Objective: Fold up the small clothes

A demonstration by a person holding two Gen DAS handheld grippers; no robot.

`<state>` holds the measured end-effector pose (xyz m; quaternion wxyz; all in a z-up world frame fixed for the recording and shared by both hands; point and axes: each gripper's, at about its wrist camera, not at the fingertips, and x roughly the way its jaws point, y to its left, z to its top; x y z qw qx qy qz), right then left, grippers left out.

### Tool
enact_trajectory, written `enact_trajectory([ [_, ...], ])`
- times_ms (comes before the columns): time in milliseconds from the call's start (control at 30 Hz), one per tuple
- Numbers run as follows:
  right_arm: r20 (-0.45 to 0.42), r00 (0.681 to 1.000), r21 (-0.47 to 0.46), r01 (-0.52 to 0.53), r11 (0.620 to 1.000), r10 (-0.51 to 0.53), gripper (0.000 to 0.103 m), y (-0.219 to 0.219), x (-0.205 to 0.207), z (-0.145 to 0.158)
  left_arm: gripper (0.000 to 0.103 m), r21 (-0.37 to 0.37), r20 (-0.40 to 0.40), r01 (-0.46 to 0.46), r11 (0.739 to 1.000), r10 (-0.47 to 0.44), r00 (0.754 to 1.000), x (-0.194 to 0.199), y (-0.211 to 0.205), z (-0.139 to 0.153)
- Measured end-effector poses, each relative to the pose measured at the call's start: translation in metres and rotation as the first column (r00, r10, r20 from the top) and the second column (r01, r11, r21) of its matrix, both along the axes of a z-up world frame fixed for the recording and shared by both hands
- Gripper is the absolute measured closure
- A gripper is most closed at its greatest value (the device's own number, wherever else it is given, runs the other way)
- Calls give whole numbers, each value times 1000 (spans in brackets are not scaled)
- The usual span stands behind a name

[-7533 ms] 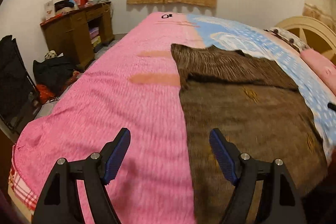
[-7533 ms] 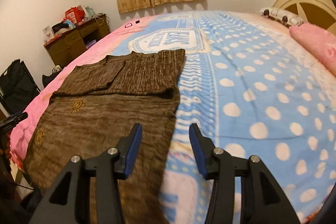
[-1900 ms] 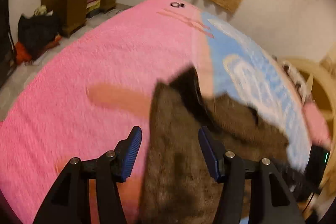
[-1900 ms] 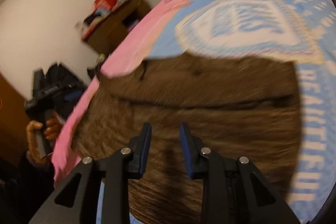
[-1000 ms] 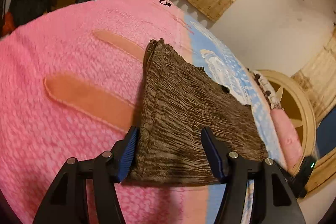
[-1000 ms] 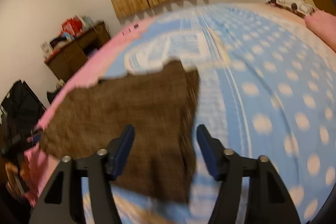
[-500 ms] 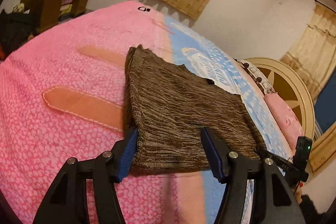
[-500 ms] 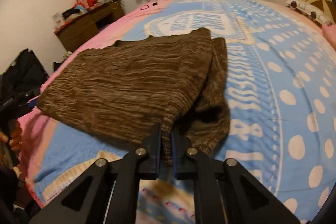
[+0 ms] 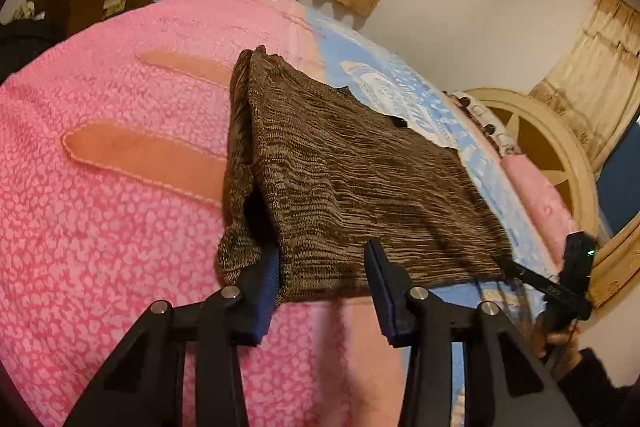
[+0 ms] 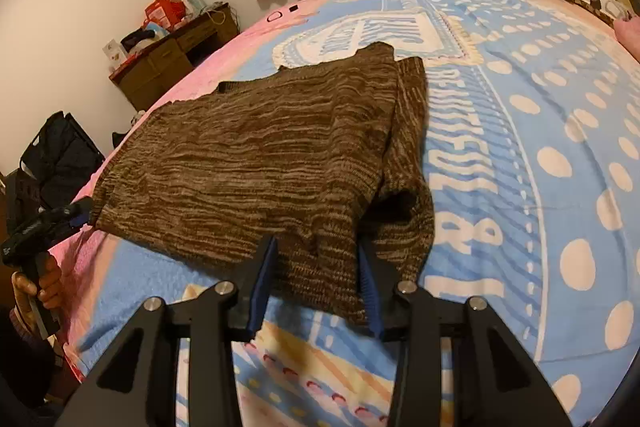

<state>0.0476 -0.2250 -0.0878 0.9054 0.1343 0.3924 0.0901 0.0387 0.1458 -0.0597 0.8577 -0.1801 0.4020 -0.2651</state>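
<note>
A brown knit garment (image 10: 256,155) lies folded on the bed (image 10: 520,155).

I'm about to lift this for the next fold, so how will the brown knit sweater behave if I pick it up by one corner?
The brown knit sweater will probably go floppy: its layers already drape and gape near the right claw. The folds may slide apart, since nothing pins them. The fuzzy pink blanket likely drags on the knit if pushed.
</note>
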Motion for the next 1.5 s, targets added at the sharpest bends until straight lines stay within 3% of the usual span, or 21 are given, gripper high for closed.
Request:
enact_trajectory([
  [67,2,1000,36,12,999,-12,62,-6,-3,-2,61,0,-10,-1,1000,1,1000,1,-1,0],
  [133,3,1000,50,20,999,-21,67,-8,-4,-4,71,12,-8,-14,1000,14,1000,1,-2,-2],
  [167,-3,1000,31,27,999,-27,71,-7,-3,-4,85,29,-13,-13,999,14,1000,2,-5,-4],
  [200,-12,999,7,31,999,-31,85,-7,-1,-4,93,43,-18,-19,999,20,1000,3,-5,-5],
  [233,-23,999,-11,32,999,-32,91,-6,0,-5,96,38,-26,-31,999,32,999,4,-3,-5],
  [300,-32,999,-18,24,1000,-25,93,-5,1,-2,99,-38,-60,-34,999,32,998,6,6,-4],
  [367,-26,999,-61,18,998,-19,94,-5,-1,7,100,-48,-43,-26,999,24,999,2,12,4],
  [533,23,1000,-126,13,992,-11,94,-16,-17,37,100,16,8,12,1000,-13,1000,-11,18,21],
  [667,-37,999,-194,-20,981,13,94,-12,-20,18,100,141,-7,-12,990,13,1000,-13,21,5],
  [700,-60,998,-208,-18,978,6,93,-11,-18,7,99,162,-21,-34,986,38,999,-10,24,-3],
  [733,-74,997,-206,-14,978,-1,93,-12,-18,-3,99,130,-29,-39,991,43,999,-10,28,-6],
  [800,-26,999,-160,17,987,-21,92,-18,-24,-3,99,93,-52,-53,994,58,997,-7,34,-2],
  [867,-44,999,-128,22,992,-28,91,-25,-25,1,98,125,-49,-77,989,83,995,-3,40,8],
  [967,-52,997,-151,49,987,-57,80,-34,-30,12,98,196,8,-167,966,169,986,3,54,31],
  [1033,2,994,-200,106,974,-108,62,-40,-35,28,98,229,59,-213,950,205,977,10,53,44],
  [1100,67,991,-195,131,972,-120,59,-42,-32,44,98,220,94,-203,954,186,978,17,38,57],
  [1167,119,988,-165,120,979,-101,60,-39,-15,57,98,221,111,-135,966,112,987,22,9,62],
  [1233,128,989,-160,91,983,-71,74,-29,10,63,98,270,117,-67,961,36,992,27,-26,60],
  [1267,120,992,-167,68,984,-48,75,-22,29,64,98,303,114,-37,952,2,993,31,-50,55],
  [1400,89,995,-225,73,972,-55,73,-7,105,56,98,351,74,-1,936,-27,997,43,-95,33],
  [1500,40,994,-261,108,959,-101,60,-11,141,41,98,344,60,8,939,-31,998,46,-107,18],
])
